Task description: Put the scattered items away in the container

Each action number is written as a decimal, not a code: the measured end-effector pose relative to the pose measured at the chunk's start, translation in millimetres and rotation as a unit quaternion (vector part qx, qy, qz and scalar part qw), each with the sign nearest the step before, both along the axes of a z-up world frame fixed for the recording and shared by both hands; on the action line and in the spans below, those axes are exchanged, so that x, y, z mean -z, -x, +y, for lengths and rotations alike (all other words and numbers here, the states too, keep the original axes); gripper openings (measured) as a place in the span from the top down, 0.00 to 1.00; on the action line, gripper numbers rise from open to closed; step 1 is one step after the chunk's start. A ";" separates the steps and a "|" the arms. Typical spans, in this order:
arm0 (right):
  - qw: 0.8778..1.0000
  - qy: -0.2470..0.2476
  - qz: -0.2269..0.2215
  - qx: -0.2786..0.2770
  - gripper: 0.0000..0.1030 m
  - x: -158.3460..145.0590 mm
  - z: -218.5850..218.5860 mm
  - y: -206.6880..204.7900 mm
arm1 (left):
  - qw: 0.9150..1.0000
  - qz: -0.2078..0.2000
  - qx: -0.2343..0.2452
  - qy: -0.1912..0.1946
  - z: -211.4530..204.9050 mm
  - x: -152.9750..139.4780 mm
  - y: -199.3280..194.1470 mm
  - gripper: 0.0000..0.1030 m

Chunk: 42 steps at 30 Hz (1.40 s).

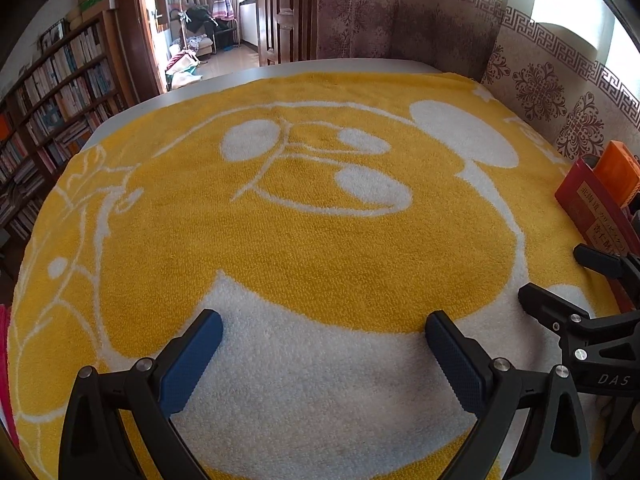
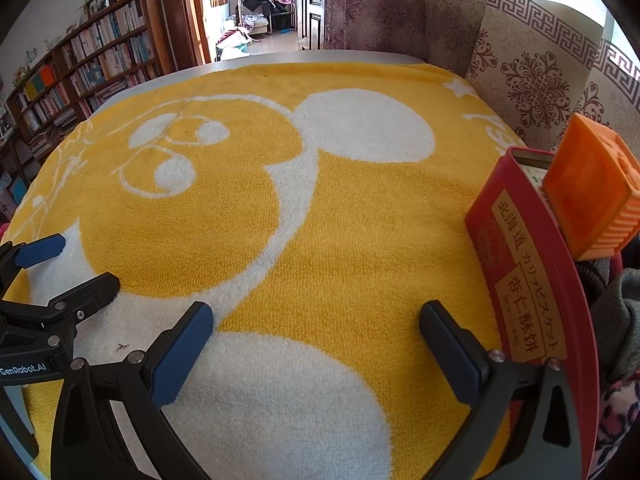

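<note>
I'm holding left gripper spread wide and empty over yellow-and-white terry towel, right gripper likewise gaping, red rectangular tin container sitting at 3 o'clock, orange ridged plastic block poking out of it

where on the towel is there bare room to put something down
Nearly all of the yellow towel is bare, from both grippers' open jaws to its far edge by the curtain. Only the right edge is crowded: the red tin with the orange block sticking out.

Yellow-and-white cartoon towel covering table, bookshelf, patterned curtain
</note>
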State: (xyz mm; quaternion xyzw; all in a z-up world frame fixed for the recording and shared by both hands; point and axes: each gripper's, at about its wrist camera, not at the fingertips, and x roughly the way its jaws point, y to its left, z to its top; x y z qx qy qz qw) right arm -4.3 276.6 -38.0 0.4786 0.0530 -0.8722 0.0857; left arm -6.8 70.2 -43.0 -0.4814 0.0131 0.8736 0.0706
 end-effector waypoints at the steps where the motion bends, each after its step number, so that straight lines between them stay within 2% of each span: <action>1: 1.000 0.000 0.000 0.000 0.00 -0.1 0.6 -0.1 | 1.000 0.000 0.000 0.002 0.7 0.3 -0.8 0.00; 11: 1.000 -0.003 0.000 0.003 0.00 1.1 1.9 1.7 | 1.000 0.000 0.000 0.000 -0.4 0.9 -0.5 0.00; 21: 0.999 -0.009 0.004 0.042 0.00 2.2 -3.8 14.1 | 1.000 0.000 0.000 0.000 -0.8 0.8 -0.7 0.00; 32: 0.998 -0.009 0.006 0.062 0.00 2.1 -5.4 21.7 | 1.000 0.003 0.002 0.000 -1.3 1.4 0.0 0.00; 42: 0.998 -0.010 0.006 0.063 0.00 2.3 -5.5 22.0 | 1.000 0.003 0.002 0.000 -0.3 1.0 0.4 0.00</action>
